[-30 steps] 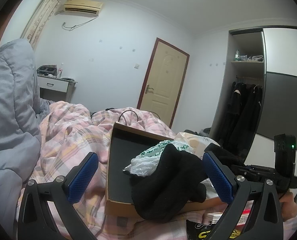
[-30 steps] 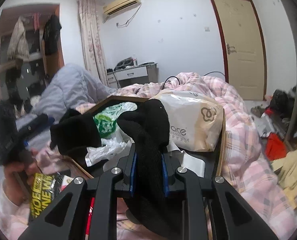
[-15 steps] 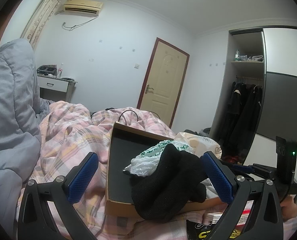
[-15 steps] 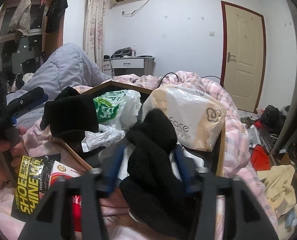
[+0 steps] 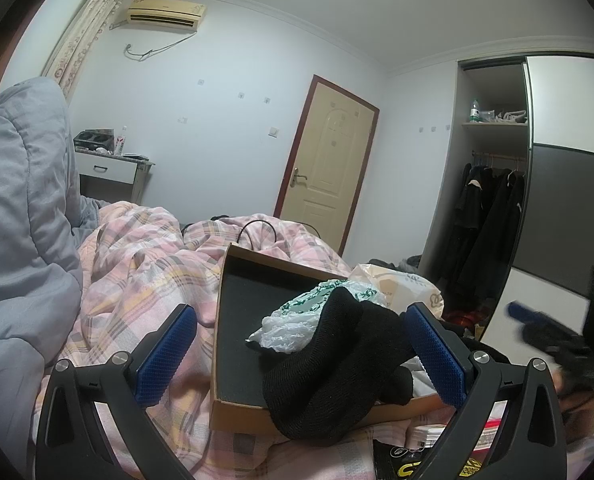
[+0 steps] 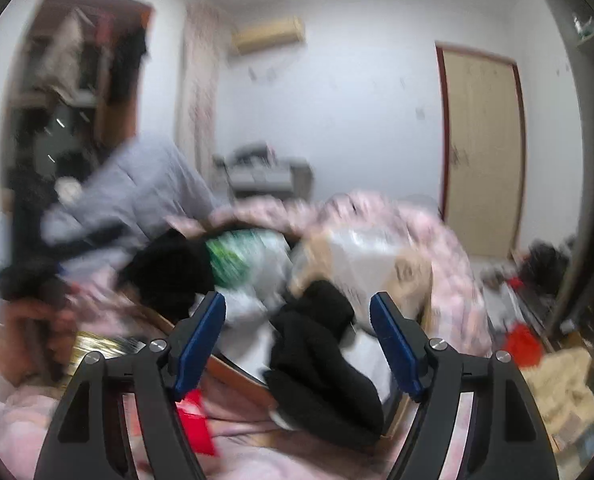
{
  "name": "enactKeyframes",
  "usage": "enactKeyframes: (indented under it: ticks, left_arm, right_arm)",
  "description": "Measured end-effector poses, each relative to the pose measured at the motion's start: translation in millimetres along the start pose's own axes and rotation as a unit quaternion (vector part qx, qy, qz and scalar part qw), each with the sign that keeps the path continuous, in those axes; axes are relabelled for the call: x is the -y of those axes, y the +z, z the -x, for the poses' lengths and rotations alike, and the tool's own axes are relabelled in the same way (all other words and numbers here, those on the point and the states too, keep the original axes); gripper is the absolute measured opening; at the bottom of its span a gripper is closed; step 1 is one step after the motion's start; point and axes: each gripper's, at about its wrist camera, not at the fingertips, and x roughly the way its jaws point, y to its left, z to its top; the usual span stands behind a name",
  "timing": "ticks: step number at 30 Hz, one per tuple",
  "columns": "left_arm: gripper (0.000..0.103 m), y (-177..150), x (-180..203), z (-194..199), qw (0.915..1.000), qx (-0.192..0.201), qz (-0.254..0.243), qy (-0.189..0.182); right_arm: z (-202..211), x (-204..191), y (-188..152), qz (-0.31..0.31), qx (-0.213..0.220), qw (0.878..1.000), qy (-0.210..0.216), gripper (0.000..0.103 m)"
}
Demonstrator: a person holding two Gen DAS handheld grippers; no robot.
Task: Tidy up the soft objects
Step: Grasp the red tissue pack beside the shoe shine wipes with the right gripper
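Observation:
A brown cardboard tray (image 5: 233, 406) with a black inside lies on the pink plaid bed. A black knitted sock (image 5: 329, 372) hangs over its near rim, beside a white and green plastic bag (image 5: 297, 316). My left gripper (image 5: 297, 352) is open and empty, its jaws wide on either side of that sock. In the blurred right wrist view, my right gripper (image 6: 297, 340) is open, and a second black sock (image 6: 321, 364) lies loose over the tray rim (image 6: 241, 374) between its fingers. A beige bag (image 6: 373, 268) rests in the tray.
A grey duvet (image 5: 17, 240) is piled at the left. A pink plaid quilt (image 5: 145, 264) covers the bed. A yellow and black packet (image 5: 425, 468) and a red item (image 6: 197, 424) lie in front of the tray. Clothes litter the floor (image 6: 557, 380) at the right.
My right gripper opened and let go of the black sock, which now lies over the tray rim. The right gripper has pulled back and swung. My left gripper has stayed still.

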Motion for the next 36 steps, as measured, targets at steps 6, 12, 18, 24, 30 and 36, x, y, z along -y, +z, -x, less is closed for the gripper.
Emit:
enactKeyframes:
  ticks: [6,12,18,24,30,36]
  left_arm:
    - [0.103,0,0,0,1.0,0.0,0.0,0.0]
    - [0.103,0,0,0,1.0,0.0,0.0,0.0]
    - [0.103,0,0,0,1.0,0.0,0.0,0.0]
    - [0.103,0,1,0,1.0,-0.001,0.0,0.0]
    - [0.103,0,0,0,1.0,-0.001,0.0,0.0]
    - [0.103,0,1,0,1.0,-0.001,-0.001,0.0]
  right_arm:
    - [-15,-39,-10,0.092,-0.072,0.989,0.089,0.073]
    - [-31,-67,-27,0.165,-0.138,0.971,0.105,0.073]
    - [-42,-59,-32,0.15,-0.165,0.97,0.095,0.073]
    - [-42,-60,-31,0.149,-0.176,0.969,0.093,0.071]
    - [-47,-63,-32,0.154,-0.185,0.966,0.095,0.052]
    - [-45,-67,-34,0.168,-0.184,0.963,0.1,0.025]
